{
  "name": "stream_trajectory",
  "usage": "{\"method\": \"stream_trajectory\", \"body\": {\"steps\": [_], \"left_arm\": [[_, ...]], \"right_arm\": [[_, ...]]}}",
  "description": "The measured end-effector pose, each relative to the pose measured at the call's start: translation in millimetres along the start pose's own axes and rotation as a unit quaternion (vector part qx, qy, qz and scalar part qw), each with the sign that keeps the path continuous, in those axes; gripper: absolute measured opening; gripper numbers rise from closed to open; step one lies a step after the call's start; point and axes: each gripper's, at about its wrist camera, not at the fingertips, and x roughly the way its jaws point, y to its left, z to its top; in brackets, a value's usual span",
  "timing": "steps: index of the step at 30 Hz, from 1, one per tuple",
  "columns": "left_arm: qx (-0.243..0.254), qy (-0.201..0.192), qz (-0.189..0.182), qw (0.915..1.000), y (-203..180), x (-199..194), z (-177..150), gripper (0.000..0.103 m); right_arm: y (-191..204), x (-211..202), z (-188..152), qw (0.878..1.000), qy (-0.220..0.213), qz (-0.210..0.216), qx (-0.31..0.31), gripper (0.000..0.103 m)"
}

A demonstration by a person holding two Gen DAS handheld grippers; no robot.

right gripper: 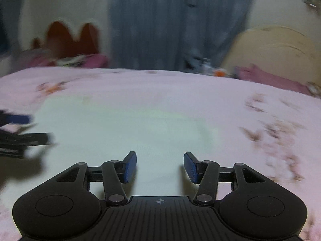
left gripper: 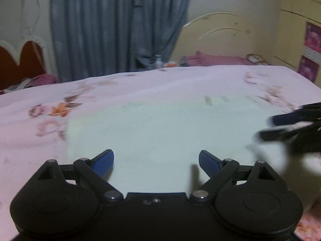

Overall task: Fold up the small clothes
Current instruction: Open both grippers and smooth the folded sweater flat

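Observation:
A pale white-green garment lies flat on the pink floral bedsheet. It also shows in the right wrist view. My left gripper is open and empty, just above the garment's near edge. My right gripper is open and empty over the garment's near part. The right gripper shows blurred at the right edge of the left wrist view. The left gripper shows blurred at the left edge of the right wrist view.
A grey-blue curtain hangs behind the bed. A cream headboard with pink pillows is at the back right. A red-brown headboard is at the back left. Small items sit beyond the far edge.

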Motion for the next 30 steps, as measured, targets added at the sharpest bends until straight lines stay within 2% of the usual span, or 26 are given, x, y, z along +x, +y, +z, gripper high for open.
{"method": "stream_trajectory", "body": {"steps": [4,8,11,16,18,23,26,29,30], "left_arm": [[0.010,0.026,-0.008,0.9996,-16,6,-16,0.092],[0.005,0.028,0.004,0.9996,-1,-3,-32,0.092],[-0.006,0.026,0.015,0.9995,6,-16,-35,0.091],[-0.009,0.020,-0.003,0.9998,-11,-34,-44,0.091],[0.002,0.034,0.004,0.9994,-18,-33,-52,0.090],[-0.014,0.027,0.013,0.9994,-14,-52,-62,0.090],[-0.025,0.017,-0.007,0.9995,-22,-61,-65,0.089],[-0.015,0.030,0.001,0.9994,-34,-57,-70,0.088],[-0.016,0.033,0.007,0.9993,-35,-56,-73,0.088]], "right_arm": [[31,9,-13,0.999,0.025,0.024,-0.028,0.052],[23,8,-25,0.998,0.040,-0.022,-0.040,0.052],[15,-3,-27,0.998,0.047,-0.032,-0.017,0.052],[43,-24,-36,0.999,0.037,0.023,-0.027,0.051],[52,-22,-47,0.998,0.053,0.022,-0.035,0.051],[42,-40,-62,0.999,0.046,-0.004,-0.003,0.051],[54,-51,-65,0.999,0.034,0.030,-0.003,0.051],[75,-46,-72,0.998,0.044,0.044,-0.026,0.039],[79,-46,-73,0.998,0.042,0.040,-0.030,0.038]]}}
